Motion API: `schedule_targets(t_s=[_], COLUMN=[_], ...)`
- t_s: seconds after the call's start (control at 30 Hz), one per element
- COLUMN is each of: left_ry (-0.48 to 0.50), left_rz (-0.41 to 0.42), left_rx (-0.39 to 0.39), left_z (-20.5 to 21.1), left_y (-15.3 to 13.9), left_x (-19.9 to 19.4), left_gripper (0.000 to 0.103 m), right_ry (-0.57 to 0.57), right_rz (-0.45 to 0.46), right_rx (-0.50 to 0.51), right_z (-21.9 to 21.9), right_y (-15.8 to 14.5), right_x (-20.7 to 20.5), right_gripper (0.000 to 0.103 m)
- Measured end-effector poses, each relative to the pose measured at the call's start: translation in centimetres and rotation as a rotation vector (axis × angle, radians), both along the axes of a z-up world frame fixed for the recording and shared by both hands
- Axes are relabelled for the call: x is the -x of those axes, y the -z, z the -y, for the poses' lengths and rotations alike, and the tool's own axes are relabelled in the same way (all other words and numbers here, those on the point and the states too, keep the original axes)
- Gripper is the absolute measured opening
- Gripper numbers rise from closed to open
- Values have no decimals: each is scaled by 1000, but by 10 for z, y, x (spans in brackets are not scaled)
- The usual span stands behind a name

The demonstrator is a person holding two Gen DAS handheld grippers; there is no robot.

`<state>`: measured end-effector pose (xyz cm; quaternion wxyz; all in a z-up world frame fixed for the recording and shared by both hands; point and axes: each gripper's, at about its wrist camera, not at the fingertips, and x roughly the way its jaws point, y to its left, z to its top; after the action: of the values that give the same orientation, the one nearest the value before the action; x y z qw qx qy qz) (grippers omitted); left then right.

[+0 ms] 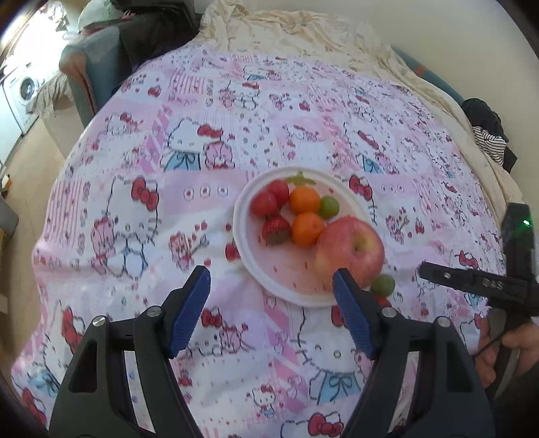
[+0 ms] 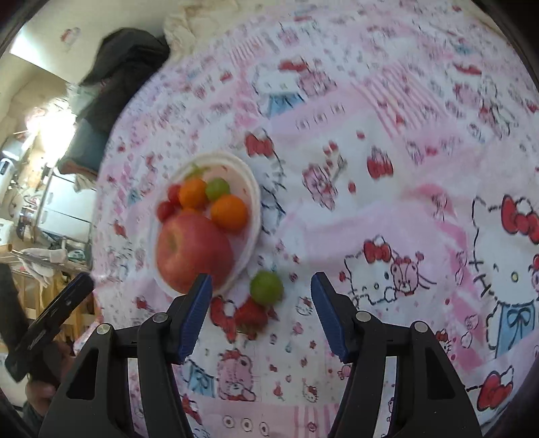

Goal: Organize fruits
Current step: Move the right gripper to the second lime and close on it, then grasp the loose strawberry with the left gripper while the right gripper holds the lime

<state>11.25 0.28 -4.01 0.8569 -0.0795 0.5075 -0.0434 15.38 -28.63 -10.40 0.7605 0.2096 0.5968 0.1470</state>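
A white plate (image 1: 246, 249) on the patterned cloth holds a red apple (image 1: 350, 251), two oranges (image 1: 306, 229), two cherry tomatoes (image 1: 264, 202), a strawberry (image 1: 276, 229) and a green grape (image 1: 328, 206). A second green grape (image 1: 383, 284) lies on the cloth just off the plate's near right rim. My left gripper (image 1: 271, 286) is open and empty, near the plate's front edge. In the right wrist view my right gripper (image 2: 261, 289) is open and empty, with the loose grape (image 2: 266, 288) and a strawberry (image 2: 251, 315) on the cloth between its fingers, beside the plate (image 2: 252, 188).
The pink and white Hello Kitty cloth (image 1: 202, 141) covers a bed. A cream blanket (image 1: 286, 30) and dark clothes (image 1: 488, 134) lie at the far and right edges. A grey chair (image 1: 91, 70) stands at the far left.
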Motion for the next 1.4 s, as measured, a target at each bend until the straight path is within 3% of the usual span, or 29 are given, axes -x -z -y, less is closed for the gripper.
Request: schedule_targets(t_s=[0.17, 0.37, 0.5, 0.6, 0.77, 1.0, 1.17, 1.37, 1.4], left_ry=[-14, -23, -14, 1, 58, 179, 200, 224, 220], left_rz=[-28, -50, -67, -76, -103, -154, -195, -231, -236], left_rx=[10, -15, -8, -12, -19, -67, -9, -69, -67], left_z=[-1, 0, 3, 9, 32, 89, 127, 166, 168], left_y=[9, 17, 21, 24, 29, 46, 59, 83, 86], left_x=[7, 3, -1, -3, -2, 4, 3, -12, -14], left_gripper=[72, 72, 72, 72, 72, 72, 71, 58, 50], right_ry=[-22, -104, -114, -133, -121, -2, 32, 81, 85], right_rz=[-71, -137, -135, -138, -121, -60, -39, -40, -39], right_rx=[17, 92, 99, 81, 61, -7, -18, -37, -43], right_z=[-14, -36, -40, -41, -30, 16, 40, 62, 64], right_y=[22, 48, 51, 52, 44, 18, 6, 2, 1], right_x=[-8, -16, -20, -22, -16, 2, 17, 24, 25], right_gripper=[62, 46, 45, 31, 31, 31, 31, 31, 31])
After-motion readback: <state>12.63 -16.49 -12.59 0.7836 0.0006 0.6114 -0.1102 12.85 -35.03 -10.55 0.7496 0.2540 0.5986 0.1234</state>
